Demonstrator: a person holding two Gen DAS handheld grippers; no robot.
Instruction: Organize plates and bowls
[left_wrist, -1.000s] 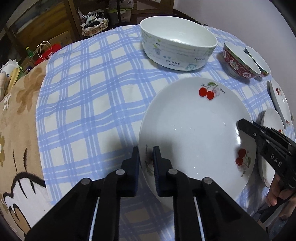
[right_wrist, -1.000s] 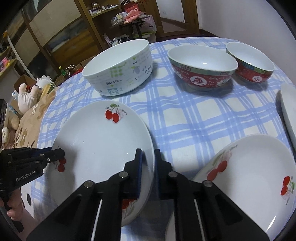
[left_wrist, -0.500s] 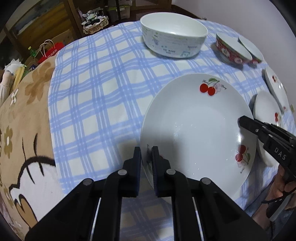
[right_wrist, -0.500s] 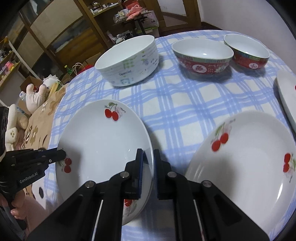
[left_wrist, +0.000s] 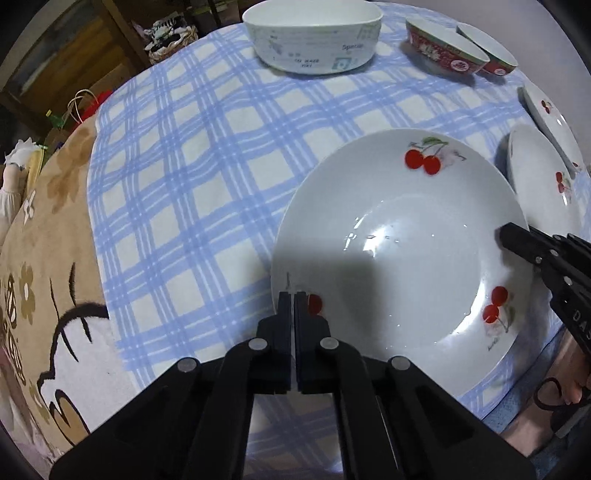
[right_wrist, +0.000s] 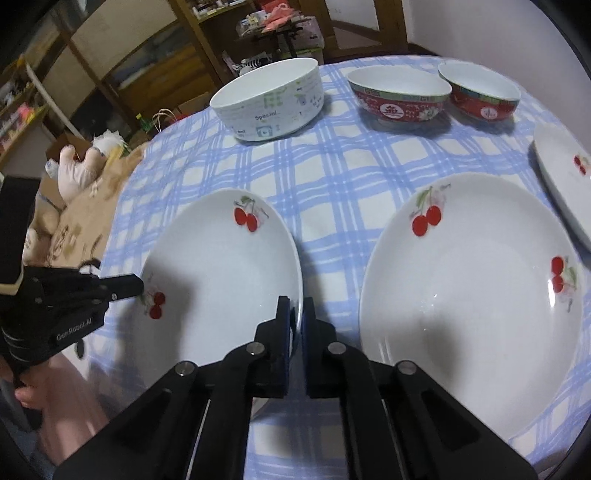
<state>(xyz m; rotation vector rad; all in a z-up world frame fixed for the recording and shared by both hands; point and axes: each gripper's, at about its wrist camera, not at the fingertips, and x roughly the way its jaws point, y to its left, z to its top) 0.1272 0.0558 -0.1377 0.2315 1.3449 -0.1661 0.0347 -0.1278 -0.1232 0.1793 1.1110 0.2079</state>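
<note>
My left gripper (left_wrist: 294, 295) sits at the bottom centre of the left wrist view, its jaws pinched tight on the near-left rim of the cherry plate (left_wrist: 399, 258); they have just been closing, with the rim between them. My right gripper (right_wrist: 295, 301) clamps the opposite rim of the same plate, bottom centre of the right wrist view, and its jaws have just been closing on that edge as well. In each view the other gripper's black tip shows at the far side of the plate.

The plate fills the lower right of the left view, above the blue checked cloth (left_wrist: 192, 177). Just to its right, in the right wrist view, lies a second cherry plate (right_wrist: 472, 295), and a third plate (right_wrist: 565, 184) shows partly at the right edge.

Farther back, at the top of both views, stand a large white printed bowl (right_wrist: 269, 99) and, right of it, two red patterned bowls (right_wrist: 399, 99) (right_wrist: 480, 98) side by side.
</note>
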